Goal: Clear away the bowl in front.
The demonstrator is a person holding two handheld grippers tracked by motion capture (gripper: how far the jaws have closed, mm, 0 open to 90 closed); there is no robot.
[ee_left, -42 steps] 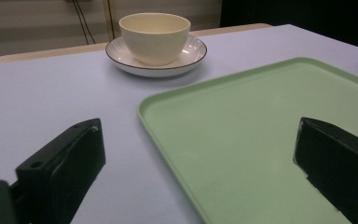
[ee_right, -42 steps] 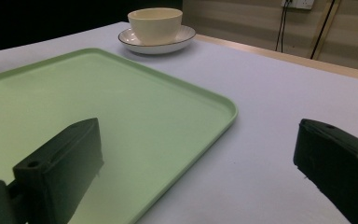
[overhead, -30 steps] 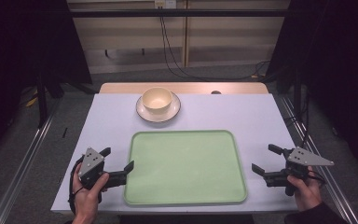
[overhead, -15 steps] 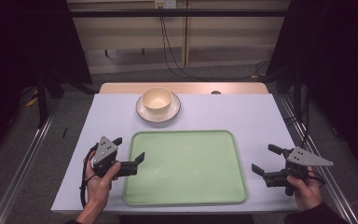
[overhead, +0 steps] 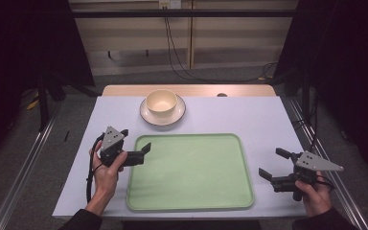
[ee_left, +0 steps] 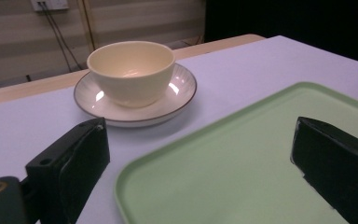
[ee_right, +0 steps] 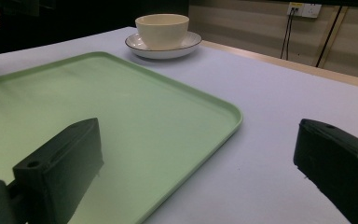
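While both tools gape: one bowl (overhead: 161, 101), one saucer (overhead: 146, 113), one tray (overhead: 191, 201).

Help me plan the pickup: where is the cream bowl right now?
In the high view, the cream bowl sits on a saucer at the table's far side, beyond the green tray, ahead of the left gripper.

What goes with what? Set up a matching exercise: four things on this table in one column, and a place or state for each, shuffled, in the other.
Things:
1. cream bowl
2. green tray
3. left gripper
4. right gripper

Places or states:
A. open, above the tray's left rim
B. open, off the tray's right edge
C. standing on the saucer
D. bare, at the table's near middle

Pairs: 1-C, 2-D, 3-A, 4-B
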